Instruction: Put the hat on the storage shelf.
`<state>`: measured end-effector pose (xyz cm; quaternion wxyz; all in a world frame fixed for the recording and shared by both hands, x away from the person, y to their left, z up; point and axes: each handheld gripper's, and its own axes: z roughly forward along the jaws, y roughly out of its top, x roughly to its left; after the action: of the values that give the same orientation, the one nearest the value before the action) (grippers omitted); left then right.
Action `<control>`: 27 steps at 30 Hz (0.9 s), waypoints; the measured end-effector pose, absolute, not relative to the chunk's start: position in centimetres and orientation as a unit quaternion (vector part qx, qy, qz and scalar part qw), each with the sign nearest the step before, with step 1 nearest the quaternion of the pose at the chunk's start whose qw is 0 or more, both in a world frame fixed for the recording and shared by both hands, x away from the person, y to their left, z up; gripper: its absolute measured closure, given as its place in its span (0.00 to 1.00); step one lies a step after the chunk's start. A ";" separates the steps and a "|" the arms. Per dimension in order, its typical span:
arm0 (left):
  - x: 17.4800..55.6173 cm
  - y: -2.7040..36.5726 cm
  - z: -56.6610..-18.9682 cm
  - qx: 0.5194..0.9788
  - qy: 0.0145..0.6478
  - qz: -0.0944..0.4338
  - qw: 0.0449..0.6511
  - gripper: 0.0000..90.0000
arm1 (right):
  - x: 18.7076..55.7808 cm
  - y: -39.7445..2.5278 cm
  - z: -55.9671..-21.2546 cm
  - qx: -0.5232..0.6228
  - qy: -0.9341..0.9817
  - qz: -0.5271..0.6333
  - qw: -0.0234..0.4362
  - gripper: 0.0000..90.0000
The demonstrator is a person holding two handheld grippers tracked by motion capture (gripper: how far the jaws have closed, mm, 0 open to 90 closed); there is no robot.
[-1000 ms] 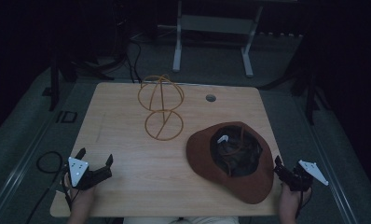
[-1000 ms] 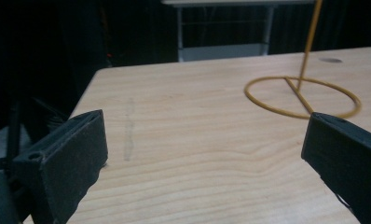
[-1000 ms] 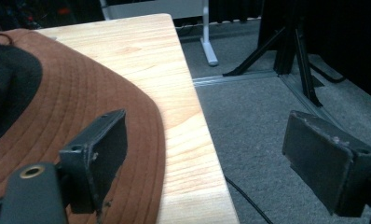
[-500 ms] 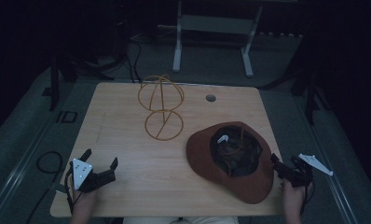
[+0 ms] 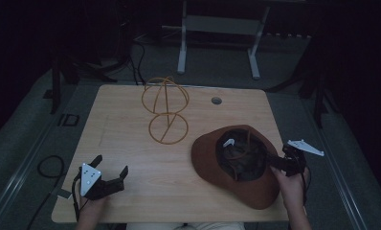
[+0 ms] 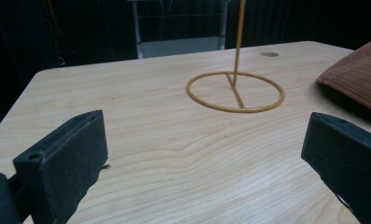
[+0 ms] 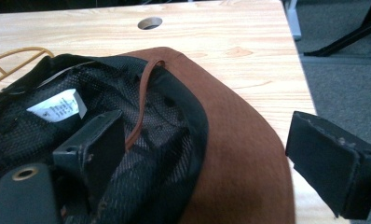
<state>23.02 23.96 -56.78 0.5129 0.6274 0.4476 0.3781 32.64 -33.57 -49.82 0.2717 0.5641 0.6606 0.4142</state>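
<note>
Dark surroundings frame a pale wooden bench (image 5: pixel 131 143) with visible grain and a cable hole toward 1 o'clock. We note the main change over the last second: the right hand-held gripper (image 5: pixel 280 164), earlier standing just off the hat's rim at 4 o'clock, now reaches over the brim, one jaw inside the crown and one outside, jaws spread and not yet clenched. We judge this as the approach to a grasp on the brim, with lifting toward the stand as the likely aim.

We record the hat (image 5: pixel 246 189) lying upside down at 4 o'clock of the bench: brown woven brim, stiff and gently curved, black mesh lining, a white label and a thin brown cord across the opening. In the right gripper view the brim (image 7: pixel 239 154) sits between the jaws.

At 12 o'clock stands a wire stand (image 5: pixel 165 110), thin yellow rod, ring base, domed cage top.

The left hand-held gripper (image 5: pixel 113 178) rests at 8 o'clock, jaws released, turned slightly, holding nothing.
</note>
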 end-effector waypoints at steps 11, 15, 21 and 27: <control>23.1 23.5 -56.7 0.640 0.452 0.368 0.500 0.01 | 36.3 -31.5 -52.5 0.573 0.707 0.324 0.259 0.37; 23.0 23.5 -56.7 0.643 0.459 0.366 0.492 0.01 | 36.6 -31.2 -53.5 0.582 0.708 0.300 0.266 0.49; 22.8 23.5 -56.5 0.652 0.448 0.360 0.495 0.01 | 36.7 -30.5 -54.3 0.565 0.720 0.257 0.310 0.64; 23.0 23.5 -56.7 0.663 0.449 0.350 0.486 0.01 | 36.6 -30.5 -54.3 0.570 0.707 0.246 0.339 0.91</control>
<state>23.00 23.50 -56.72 0.4857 0.6632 0.4494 0.3498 36.64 -30.47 -54.34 0.3386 0.5704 0.7066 0.2463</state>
